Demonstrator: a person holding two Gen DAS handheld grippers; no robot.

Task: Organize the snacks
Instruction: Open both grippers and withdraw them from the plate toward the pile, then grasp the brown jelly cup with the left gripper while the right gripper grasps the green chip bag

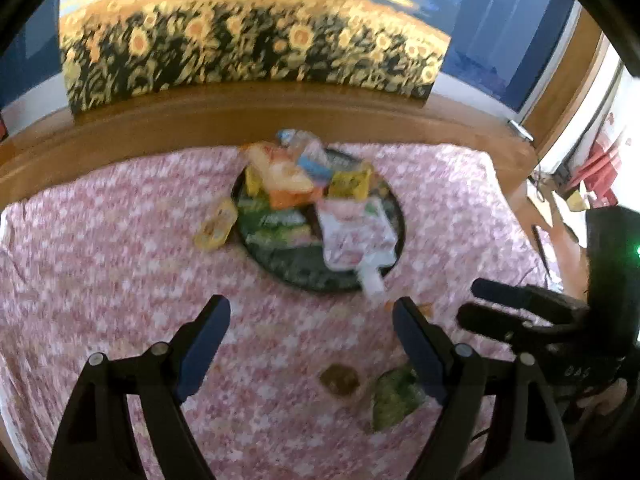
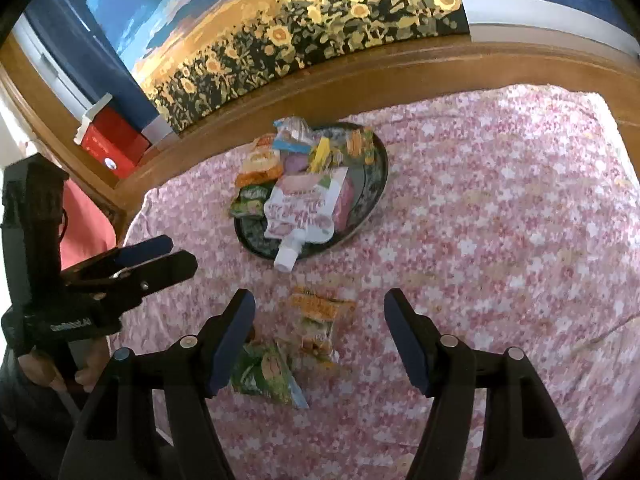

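Observation:
A dark round tray (image 1: pixel 304 276) (image 2: pixel 374 192) sits on the pink floral cloth, piled with several snack packets. A white spouted pouch (image 1: pixel 356 232) (image 2: pixel 302 208) lies on top, its cap hanging over the near rim. One yellow packet (image 1: pixel 216 226) lies just left of the tray. My left gripper (image 1: pixel 310 302) (image 2: pixel 182 252) hovers open over bare cloth, short of the tray. My right gripper (image 2: pixel 320 296) (image 1: pixel 472 300) is open above an orange packet (image 2: pixel 316 320). A green packet (image 2: pixel 266 372) (image 1: pixel 394 396) lies by its left finger. A small brown round snack (image 1: pixel 339 378) rests close by.
A sunflower painting (image 1: pixel 248 40) (image 2: pixel 280 32) leans on the wooden ledge (image 1: pixel 256 120) behind the cloth. A red box (image 2: pixel 116 144) stands at the far left corner. A person's hand (image 2: pixel 40 372) holds the left gripper's handle. Pink cloth (image 2: pixel 500 220) spreads wide to the tray's right.

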